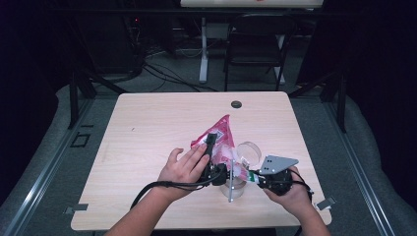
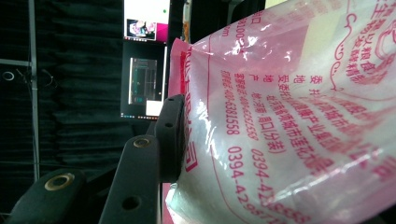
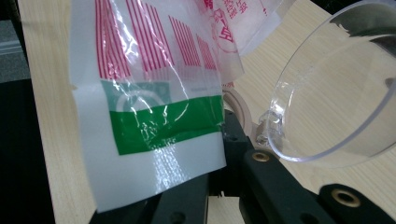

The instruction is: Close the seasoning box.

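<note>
A pink-and-white plastic bag [image 1: 219, 135] with red print is held up over the table's front middle, between both grippers. My left gripper [image 1: 211, 142] reaches up along the bag's left side, and one pad [image 2: 170, 140] presses into the film; the other jaw is hidden behind the bag [image 2: 289, 116]. My right gripper [image 1: 252, 176] is shut on the bag's lower corner, where a green band [image 3: 163, 123] runs across white film just above the jaws. A clear round jar [image 1: 233, 189] stands under the bag. A second clear round piece [image 1: 249, 151] [image 3: 336, 93] sits just right of the bag.
The light wooden table [image 1: 147, 128] has a dark cable hole [image 1: 236, 104] near its far edge. A black chair [image 1: 255, 44] and a white desk leg [image 1: 203, 49] stand on the floor beyond the table. Cables trail from both grippers toward the front edge.
</note>
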